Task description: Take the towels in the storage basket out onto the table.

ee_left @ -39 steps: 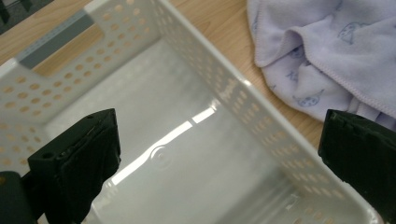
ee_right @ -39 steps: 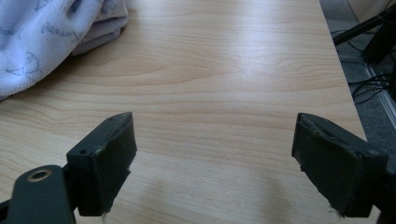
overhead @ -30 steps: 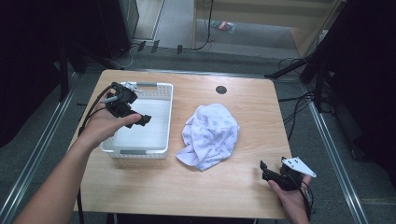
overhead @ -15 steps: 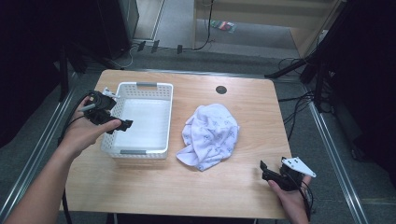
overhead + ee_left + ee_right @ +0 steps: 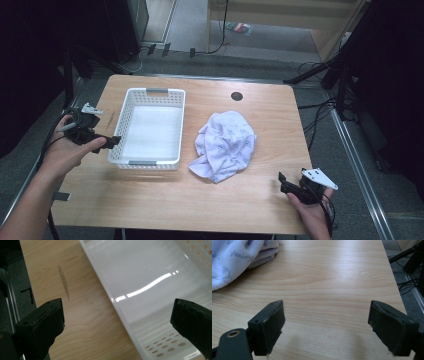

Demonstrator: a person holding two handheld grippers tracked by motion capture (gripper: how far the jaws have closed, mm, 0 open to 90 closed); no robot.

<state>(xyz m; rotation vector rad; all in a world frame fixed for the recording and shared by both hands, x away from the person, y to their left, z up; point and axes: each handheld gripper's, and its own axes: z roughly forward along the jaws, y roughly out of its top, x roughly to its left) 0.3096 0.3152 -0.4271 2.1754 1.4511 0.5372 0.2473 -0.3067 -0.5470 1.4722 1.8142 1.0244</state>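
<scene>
- The table (image 5: pixel 260 200) has a light wooden top with rounded corners and stands on a grey floor (image 5: pixel 360 200).
- A small dark round hole (image 5: pixel 237 96) is in the top, near the far edge.
- A white basket (image 5: pixel 131 111) with perforated walls stands on the left part of the table, its inside bare.
- A crumpled white cloth (image 5: pixel 224 144) with a faint pattern lies at the middle of the top, just beside the basket on its right, not touching it.
- In the left gripper view, a dark narrow mark (image 5: pixel 63 281) is on the wood beside the basket wall.
</scene>
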